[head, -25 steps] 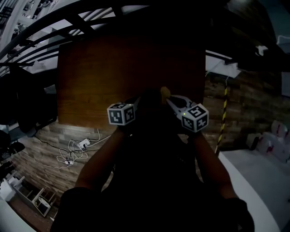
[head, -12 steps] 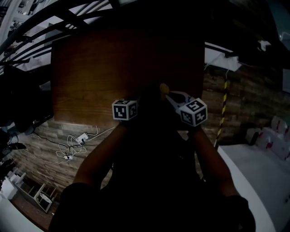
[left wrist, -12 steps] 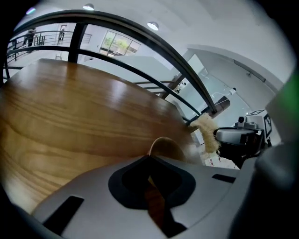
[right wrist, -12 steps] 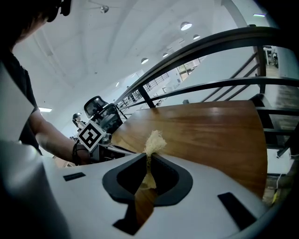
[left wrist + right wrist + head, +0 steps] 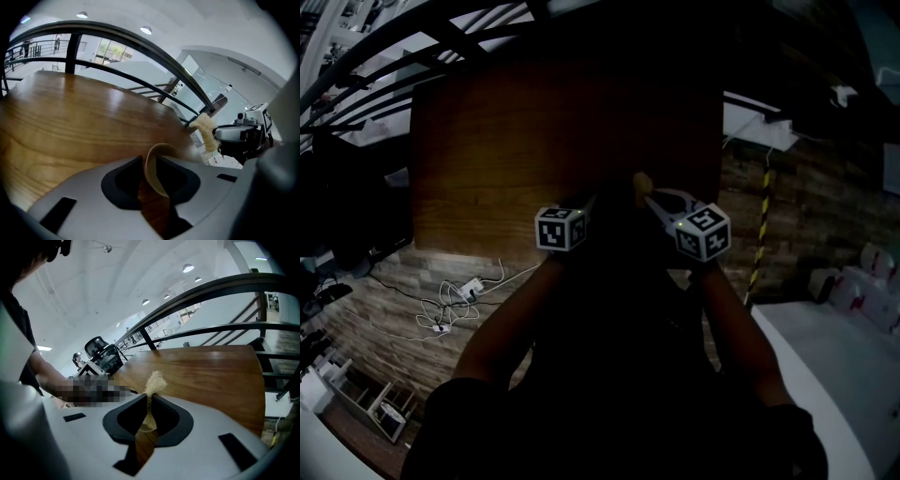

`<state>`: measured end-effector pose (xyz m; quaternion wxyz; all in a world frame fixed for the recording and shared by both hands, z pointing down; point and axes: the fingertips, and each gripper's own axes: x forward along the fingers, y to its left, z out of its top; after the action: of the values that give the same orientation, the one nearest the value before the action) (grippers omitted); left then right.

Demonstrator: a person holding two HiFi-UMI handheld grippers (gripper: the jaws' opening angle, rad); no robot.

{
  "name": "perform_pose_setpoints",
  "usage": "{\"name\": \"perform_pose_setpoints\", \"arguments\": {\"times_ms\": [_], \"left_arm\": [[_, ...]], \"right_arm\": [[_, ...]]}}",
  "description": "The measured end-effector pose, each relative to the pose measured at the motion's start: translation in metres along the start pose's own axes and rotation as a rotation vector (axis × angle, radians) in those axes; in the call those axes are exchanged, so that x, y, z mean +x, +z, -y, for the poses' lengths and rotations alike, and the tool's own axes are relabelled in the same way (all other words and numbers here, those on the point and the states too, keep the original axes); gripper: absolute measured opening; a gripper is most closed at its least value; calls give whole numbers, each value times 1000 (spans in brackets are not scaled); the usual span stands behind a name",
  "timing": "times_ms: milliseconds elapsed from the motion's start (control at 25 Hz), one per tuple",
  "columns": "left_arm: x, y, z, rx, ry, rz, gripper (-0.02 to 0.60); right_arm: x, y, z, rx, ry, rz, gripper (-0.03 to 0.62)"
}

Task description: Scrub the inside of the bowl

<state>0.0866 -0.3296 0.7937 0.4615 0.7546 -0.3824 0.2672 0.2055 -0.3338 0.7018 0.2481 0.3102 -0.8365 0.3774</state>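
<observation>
A tan wooden bowl (image 5: 161,150) stands on its edge between the jaws of my left gripper (image 5: 151,161). Those jaws have just been opening, and a gap now shows beside the bowl's wall. My right gripper (image 5: 149,401) is shut on a pale fibrous scrubber (image 5: 154,380), whose frayed tip sticks out past the jaws. The left gripper view shows that scrubber (image 5: 206,133) just right of the bowl. In the dim head view the left gripper (image 5: 591,202) and right gripper (image 5: 649,195) sit close together at the near edge of the wooden table (image 5: 534,141). The bowl is lost in shadow there.
A dark curved railing (image 5: 140,47) runs behind the table. On the stone floor at the left lie white cables and a power strip (image 5: 459,305). A yellow-and-black striped post (image 5: 762,234) and a white surface (image 5: 825,375) are at the right.
The left gripper's marker cube has shifted slightly right and rolled. The right gripper and scrubber stay almost where they were.
</observation>
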Motion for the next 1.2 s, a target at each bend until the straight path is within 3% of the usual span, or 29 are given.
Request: {"name": "perform_pose_setpoints", "arguments": {"times_ms": [320,520,800,1200], "left_arm": [[-70,40,26,190,-51,119,72],[-143,44,36,279,-108,205,3],[-231,34,46,346,-170,335,-3],[-298,7,62,399,-238,406,-3]], "right_arm": [[-24,18,-39,-59,-35,56,40],[-33,22,-94,-102,-53,106,40],[-48,20,-159,-137,-75,185,40],[-72,8,-225,-157,-107,241,40]]}}
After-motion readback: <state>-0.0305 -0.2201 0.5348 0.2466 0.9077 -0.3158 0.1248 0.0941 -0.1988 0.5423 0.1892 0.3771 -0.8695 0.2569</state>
